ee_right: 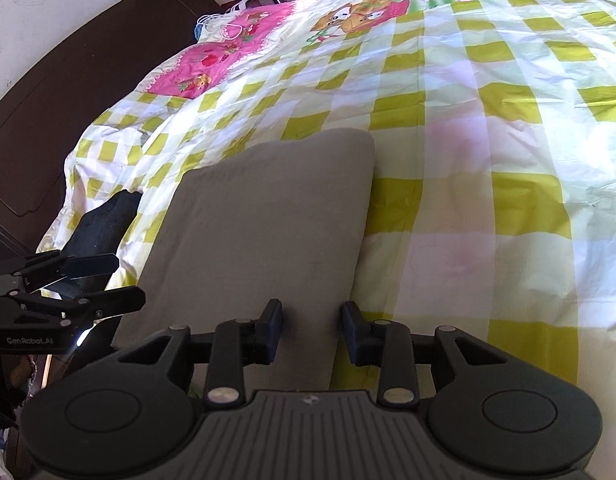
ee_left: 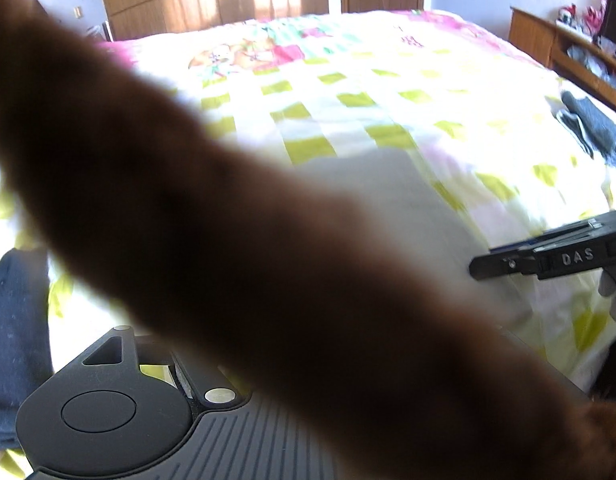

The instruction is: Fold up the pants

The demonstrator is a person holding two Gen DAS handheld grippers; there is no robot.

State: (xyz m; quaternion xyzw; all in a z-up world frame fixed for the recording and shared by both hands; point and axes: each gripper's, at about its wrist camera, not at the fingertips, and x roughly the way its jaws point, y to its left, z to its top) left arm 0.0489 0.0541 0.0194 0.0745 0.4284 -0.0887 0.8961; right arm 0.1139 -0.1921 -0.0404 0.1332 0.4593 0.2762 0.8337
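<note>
**Mia:** Where are the pants?

**Tom:** The grey pants [ee_right: 264, 232] are folded into a neat block on the bed cover [ee_right: 488, 140] with the yellow-green squares. They lie flat, right in front of the right gripper [ee_right: 311, 330] and reach away past its fingers.

**Mia:** Is that gripper holding them?

**Tom:** No. Its two fingers are apart, with a gap between them. The near end of the pants shows through that gap. I cannot tell if the fingers touch the cloth.

**Mia:** And the left gripper?

**Tom:** In the right wrist view the left gripper [ee_right: 120, 282] is off to the left side of the right fingers, just beside the pants' left edge. Its fingers are apart too, with nothing between them.

**Mia:** What does its own camera see?

**Tom:** Mostly a big blurry brown thing [ee_left: 236, 264] right up close. It hides the fingers. Past it I see the pants and the right gripper's tip.

**Mia:** Anything else?

**Tom:** A dark cloth [ee_right: 104, 224] lies past the left gripper's fingers, near the bed's edge.
</note>
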